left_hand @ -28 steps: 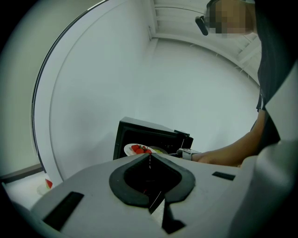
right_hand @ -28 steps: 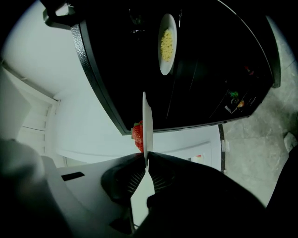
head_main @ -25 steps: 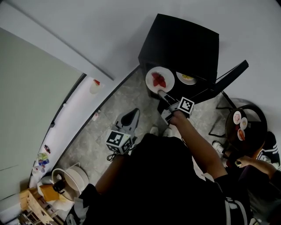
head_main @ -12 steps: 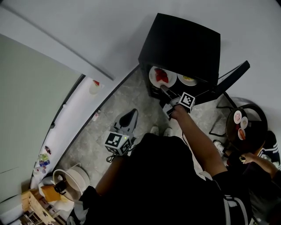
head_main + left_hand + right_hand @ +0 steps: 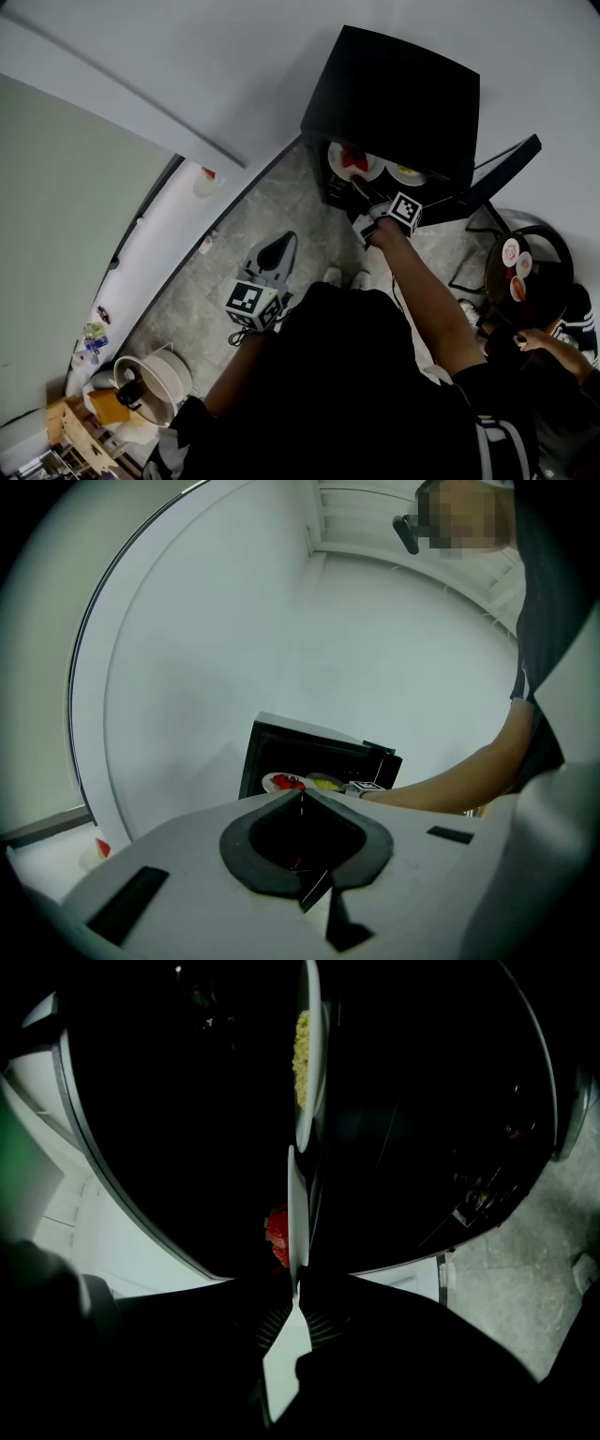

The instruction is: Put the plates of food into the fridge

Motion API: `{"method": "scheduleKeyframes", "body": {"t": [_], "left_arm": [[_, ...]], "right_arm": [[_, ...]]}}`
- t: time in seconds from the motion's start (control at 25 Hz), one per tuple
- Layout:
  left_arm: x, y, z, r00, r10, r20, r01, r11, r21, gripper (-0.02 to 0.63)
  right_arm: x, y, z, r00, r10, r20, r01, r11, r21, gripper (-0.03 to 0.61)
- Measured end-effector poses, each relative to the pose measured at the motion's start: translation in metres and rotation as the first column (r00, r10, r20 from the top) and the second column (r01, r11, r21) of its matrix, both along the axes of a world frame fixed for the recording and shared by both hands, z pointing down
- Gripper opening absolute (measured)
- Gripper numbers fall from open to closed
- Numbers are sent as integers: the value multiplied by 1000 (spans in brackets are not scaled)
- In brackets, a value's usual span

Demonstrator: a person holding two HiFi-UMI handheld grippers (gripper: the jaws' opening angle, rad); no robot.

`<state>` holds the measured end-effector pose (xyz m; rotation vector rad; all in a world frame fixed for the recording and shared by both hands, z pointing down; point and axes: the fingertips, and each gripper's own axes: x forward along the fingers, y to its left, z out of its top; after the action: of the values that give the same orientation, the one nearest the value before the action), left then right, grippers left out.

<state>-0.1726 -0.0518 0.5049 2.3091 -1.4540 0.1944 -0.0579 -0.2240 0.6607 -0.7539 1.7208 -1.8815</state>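
Your right tongs (image 5: 298, 1283) pinch the plate of red food (image 5: 297, 1206) by its rim, probably to carry it level. The plate is at the front edge of the open fridge (image 5: 394, 84), just beside the plate of yellow food (image 5: 307, 1054). Your left tongs (image 5: 301, 797) are pressed together on nothing, well apart from the fridge and out of the way.

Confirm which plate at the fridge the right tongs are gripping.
The plate with red food, pinched by its rim in the right tongs; the yellow-food plate sits free beside it.
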Motion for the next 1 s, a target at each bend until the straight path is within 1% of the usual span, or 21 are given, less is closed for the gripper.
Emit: {"method": "scheduleKeyframes", "body": {"t": [0.12, 0.32, 0.68, 1.0], "left_arm": [[1, -2, 0, 1000, 1, 0, -1, 1000, -4, 23], [2, -1, 4, 1000, 0, 0, 0, 1000, -23, 23], [2, -3, 1, 1000, -12, 9, 12, 1000, -23, 23], [-4, -7, -5, 1000, -22, 22, 22, 1000, -6, 23]], "right_arm": [[0, -6, 1, 1000, 17, -9, -17, 999, -27, 37], [-1, -18, 1, 999, 31, -11, -31, 999, -30, 37], [-6, -37, 2, 999, 39, -19, -40, 998, -51, 37], [-12, -47, -1, 998, 58, -24, -59, 996, -70, 37]]}}
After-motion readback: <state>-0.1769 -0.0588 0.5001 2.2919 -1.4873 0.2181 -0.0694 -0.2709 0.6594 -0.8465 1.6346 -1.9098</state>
